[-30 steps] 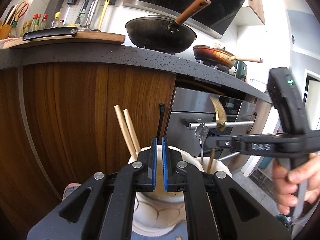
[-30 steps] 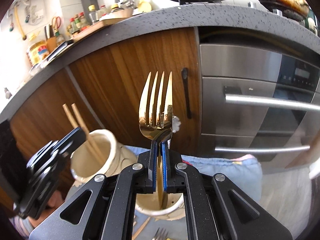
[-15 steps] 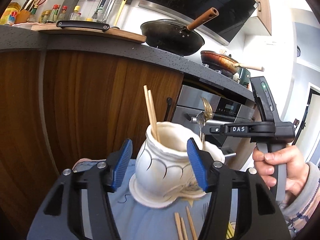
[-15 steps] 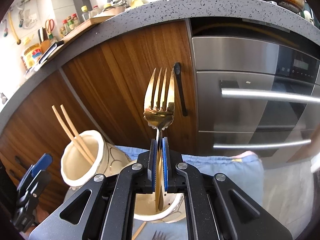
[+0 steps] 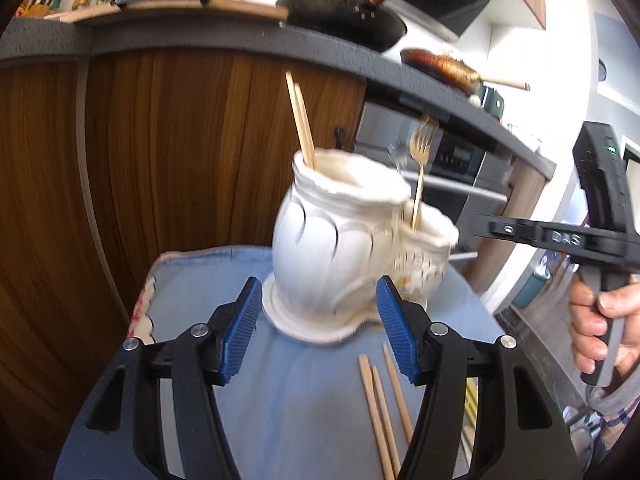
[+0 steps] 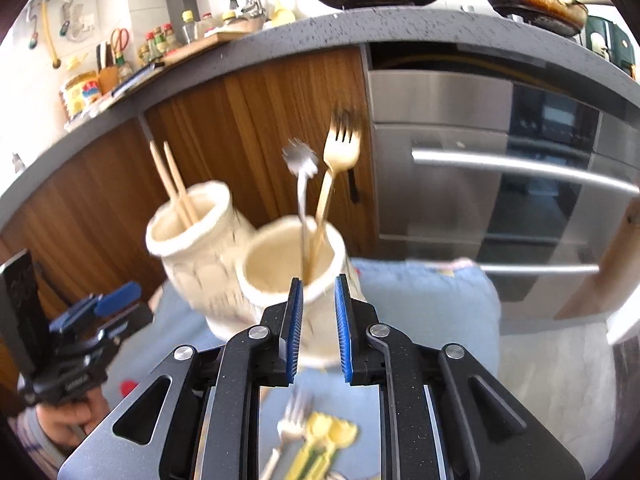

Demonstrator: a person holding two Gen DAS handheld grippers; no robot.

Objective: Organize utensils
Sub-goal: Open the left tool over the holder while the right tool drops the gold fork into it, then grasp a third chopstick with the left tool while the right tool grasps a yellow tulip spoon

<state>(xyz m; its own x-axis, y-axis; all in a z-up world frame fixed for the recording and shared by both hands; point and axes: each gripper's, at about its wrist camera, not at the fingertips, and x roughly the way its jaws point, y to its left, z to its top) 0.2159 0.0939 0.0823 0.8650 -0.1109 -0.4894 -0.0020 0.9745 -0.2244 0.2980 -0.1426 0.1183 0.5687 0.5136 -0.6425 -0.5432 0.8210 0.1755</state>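
Now the gold fork (image 6: 338, 160) is standing loose in the nearer white jar (image 6: 294, 264), beside a silver fork (image 6: 300, 164); half a second ago I was clamping it. My right gripper (image 6: 318, 328) is hanging just short of that jar, its jaws opening with nothing between them. My left gripper (image 5: 316, 326), shut a second ago, is holding its jaws wide apart, empty, before the taller jar (image 5: 332, 240) with two chopsticks (image 5: 301, 120). Only the left view is showing three chopsticks (image 5: 384, 396) lying on the blue cloth (image 5: 288, 396); only the right is showing yellow utensils (image 6: 324, 444).
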